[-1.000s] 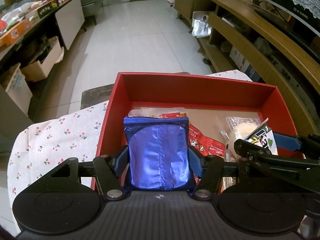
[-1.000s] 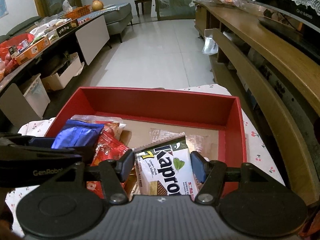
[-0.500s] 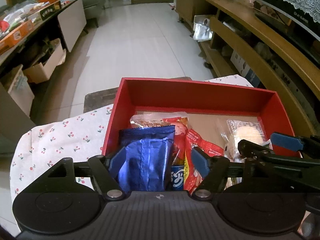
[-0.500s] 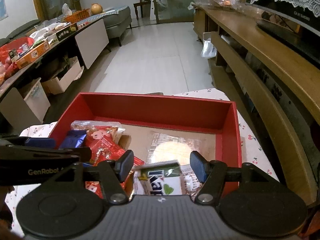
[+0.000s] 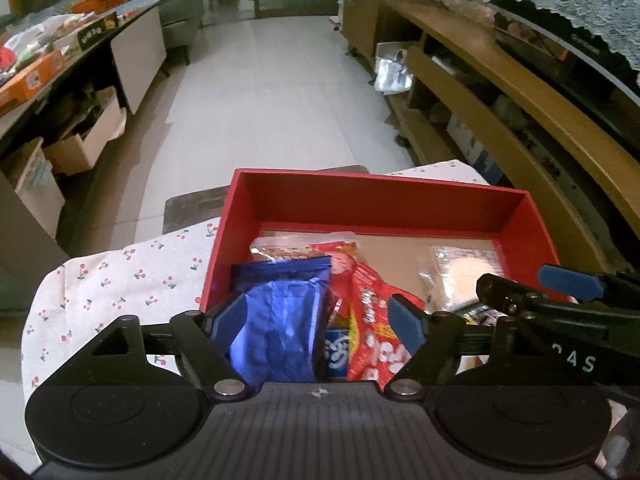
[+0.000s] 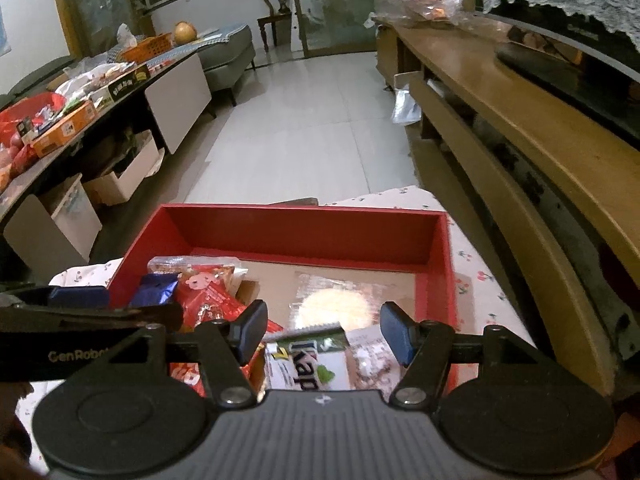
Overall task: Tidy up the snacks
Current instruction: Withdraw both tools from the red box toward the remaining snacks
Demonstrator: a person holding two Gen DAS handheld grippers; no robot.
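A red box point(image 5: 376, 204) sits on a cherry-print cloth point(image 5: 120, 276); it also shows in the right wrist view point(image 6: 312, 232). My left gripper point(image 5: 318, 320) is open above the box's near left. A blue foil packet point(image 5: 280, 320) lies loose between its jaws, leaning on the left finger, beside red snack bags point(image 5: 372, 312). My right gripper point(image 6: 324, 334) is open above the box's near right. A white and green Kapro wafer pack point(image 6: 308, 360) lies below it. A clear pack with a round cracker point(image 6: 332, 304) lies on the box floor.
A long wooden shelf unit point(image 6: 520, 120) runs along the right. A dark counter point(image 6: 60, 120) with boxes and food stands at the left. Tiled floor point(image 5: 260, 100) lies beyond the box. A dark stool point(image 5: 192, 208) shows behind the cloth.
Both grippers opened and pulled back and up. The blue packet dropped from the left jaws into the box; the wafer pack dropped from the right jaws into the box.
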